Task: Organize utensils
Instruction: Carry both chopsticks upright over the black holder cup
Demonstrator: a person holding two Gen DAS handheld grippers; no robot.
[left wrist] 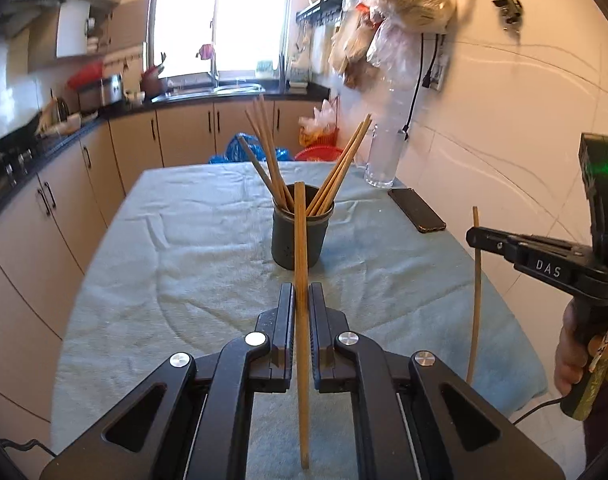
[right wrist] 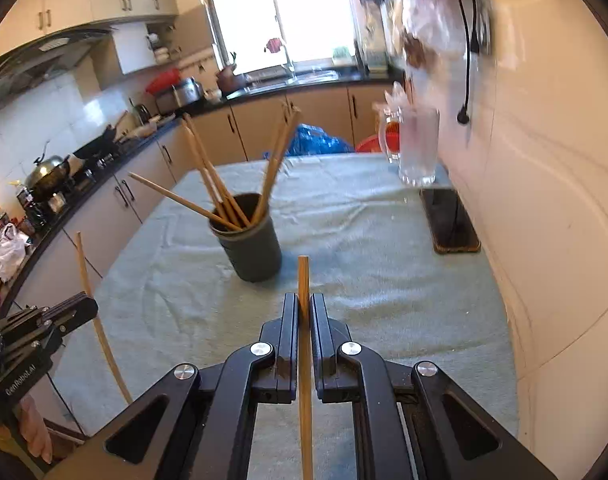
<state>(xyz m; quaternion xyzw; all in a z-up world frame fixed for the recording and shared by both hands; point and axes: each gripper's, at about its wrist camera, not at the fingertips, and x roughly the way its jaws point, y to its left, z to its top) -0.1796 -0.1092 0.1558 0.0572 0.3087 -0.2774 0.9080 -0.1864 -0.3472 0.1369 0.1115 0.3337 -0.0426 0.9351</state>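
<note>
Both pairs of jaws are clamped, the left gripper (left wrist: 301, 300) and right gripper (right wrist: 304, 312) each pinching one chopstick (left wrist: 301, 240) (right wrist: 303, 280) above the cloth-covered table (left wrist: 184, 240) at lower centre, short of the dark holder (left wrist: 302, 236) mid-frame, where several chopsticks (left wrist: 264, 152) already stand, so these two seemingly remain.

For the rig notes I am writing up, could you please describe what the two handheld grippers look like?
Both are matte black two-finger grippers with flat parallel fingers on angular linkage arms joined by round silver pivot bolts. The left gripper bears white "GenRobot.AI" lettering on its side. The right gripper is marked "DAS", shows a green indicator light on its body, has a yellow-green handle, and trails a thin black cable.
</note>
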